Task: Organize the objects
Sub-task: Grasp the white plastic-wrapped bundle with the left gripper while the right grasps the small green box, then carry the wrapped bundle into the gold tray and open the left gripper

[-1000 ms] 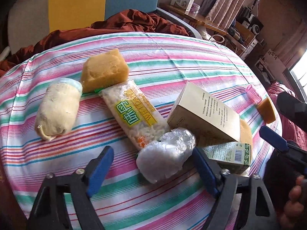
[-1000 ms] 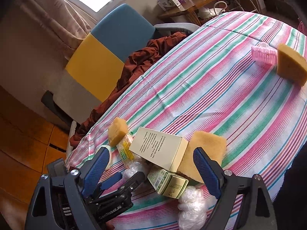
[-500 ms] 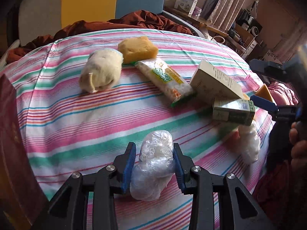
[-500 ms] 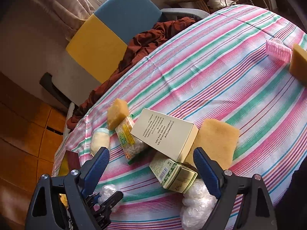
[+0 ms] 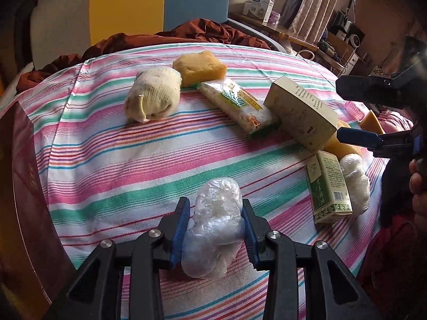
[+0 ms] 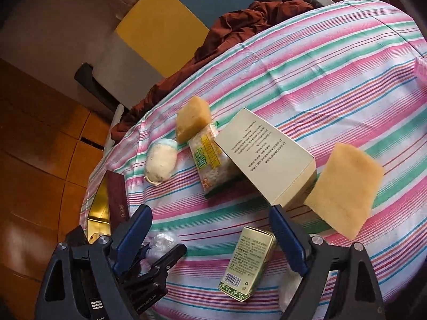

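My left gripper [image 5: 215, 205] is shut on a clear plastic-wrapped bundle [image 5: 213, 229] near the front edge of the striped table [image 5: 120, 160]. In the right wrist view that gripper [image 6: 160, 253] and bundle [image 6: 161, 240] show at lower left. My right gripper [image 6: 210, 213] stands open above a small green box [image 6: 248, 264], which lies between its fingers without touching them. From the left wrist view the right gripper [image 5: 339, 110] reaches in at the right edge, over the green box [image 5: 328, 186] and a second plastic bundle [image 5: 356, 181].
A beige box [image 6: 267, 157] leans on a noodle packet [image 6: 210, 157], with a large sponge [image 6: 344, 186] to its right. A smaller sponge [image 5: 200, 66] and a rolled cloth [image 5: 153, 96] lie farther back. A dark red box [image 5: 21, 176] stands at the left edge.
The left gripper shut on the plastic bundle and drew it away from the pile toward the table's front edge, then held still. The right gripper came lower and closer over the green box.
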